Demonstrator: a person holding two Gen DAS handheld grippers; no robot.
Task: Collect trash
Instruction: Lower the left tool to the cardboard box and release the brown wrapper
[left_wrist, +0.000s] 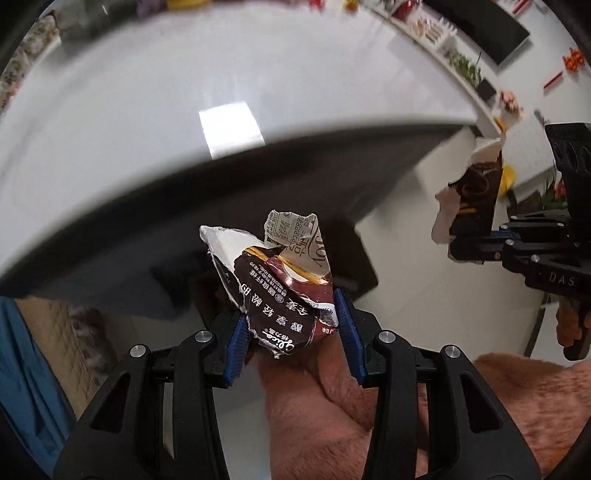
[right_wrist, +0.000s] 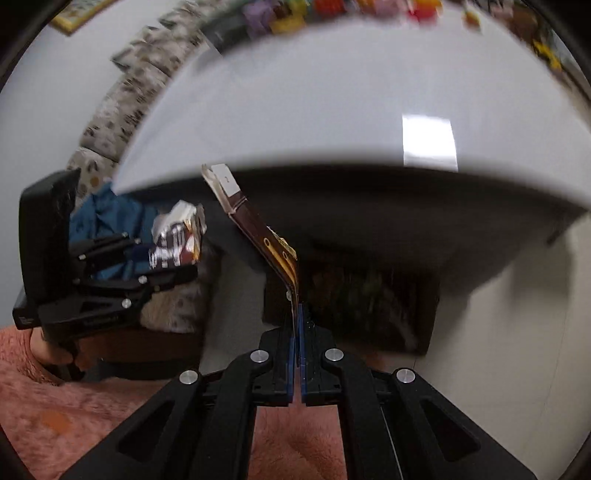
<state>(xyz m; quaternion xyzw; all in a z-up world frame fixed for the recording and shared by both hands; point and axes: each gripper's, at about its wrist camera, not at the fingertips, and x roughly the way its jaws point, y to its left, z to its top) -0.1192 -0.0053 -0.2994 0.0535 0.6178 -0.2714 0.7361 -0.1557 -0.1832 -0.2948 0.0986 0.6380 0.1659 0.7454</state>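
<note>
Your left gripper (left_wrist: 291, 328) fills the bottom of the left wrist view, its blue pads (left_wrist: 236, 339) clenched on a crumpled brown-and-white wrapper (left_wrist: 275, 280) that juts up toward 12 o'clock, printed side facing you. Beneath it lies pink fuzzy fabric (left_wrist: 369, 413), running off toward 4 o'clock. Above the wrapper, the white table (left_wrist: 147, 110) curves across the upper half, its dark edge just behind the trash. At 3 o'clock your right gripper (left_wrist: 469, 251) pinches a torn piece of brown carton (left_wrist: 476, 195), held upright and well apart from the wrapper. Blue cloth (left_wrist: 22, 369) shows at 8 o'clock.

Turning to the right wrist view, your right gripper (right_wrist: 297, 332) sits at 6 o'clock with its jaws pressed together on the lower edge of the flat brown carton (right_wrist: 258, 229), which leans up toward 11 o'clock. At 9 o'clock your left gripper (right_wrist: 173, 254) grasps the crumpled wrapper (right_wrist: 177, 236), blurred here. The white table (right_wrist: 314, 92) spans the top; pink fabric (right_wrist: 92, 398) covers the bottom. A dark box-like shape (right_wrist: 369, 299) stands under the table at 4 o'clock, too blurred to name.
</note>
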